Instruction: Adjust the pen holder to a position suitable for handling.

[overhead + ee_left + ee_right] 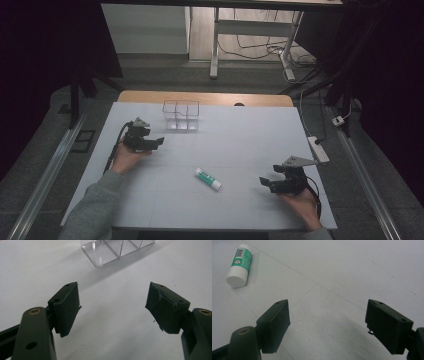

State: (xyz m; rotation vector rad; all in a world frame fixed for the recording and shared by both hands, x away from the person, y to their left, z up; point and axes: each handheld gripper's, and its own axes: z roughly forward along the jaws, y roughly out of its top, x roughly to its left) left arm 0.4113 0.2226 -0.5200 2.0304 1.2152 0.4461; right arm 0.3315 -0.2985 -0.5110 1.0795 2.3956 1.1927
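Picking up the glue stick [208,179] cleanly looks like my step in hand, and I judge the right gripper [265,182] is the one to use, since it sits nearest. The stick lies flat on the white table [250,130], well apart from both grippers, at about nine o'clock from the right one in the high view; in the right gripper view it lies at about eleven o'clock [239,265], white cap toward me. I should bring the jaws across its round body, not its ends, and close near the middle so it doesn't roll or pivot out.

My right gripper rests low on the table at four o'clock, jaws spread wide and empty, pointing toward the table's middle. My left gripper [156,142] lies at ten o'clock, jaws likewise released with nothing between them, aimed toward the clear divided box [181,116] just beyond it, probably where the stick should go.
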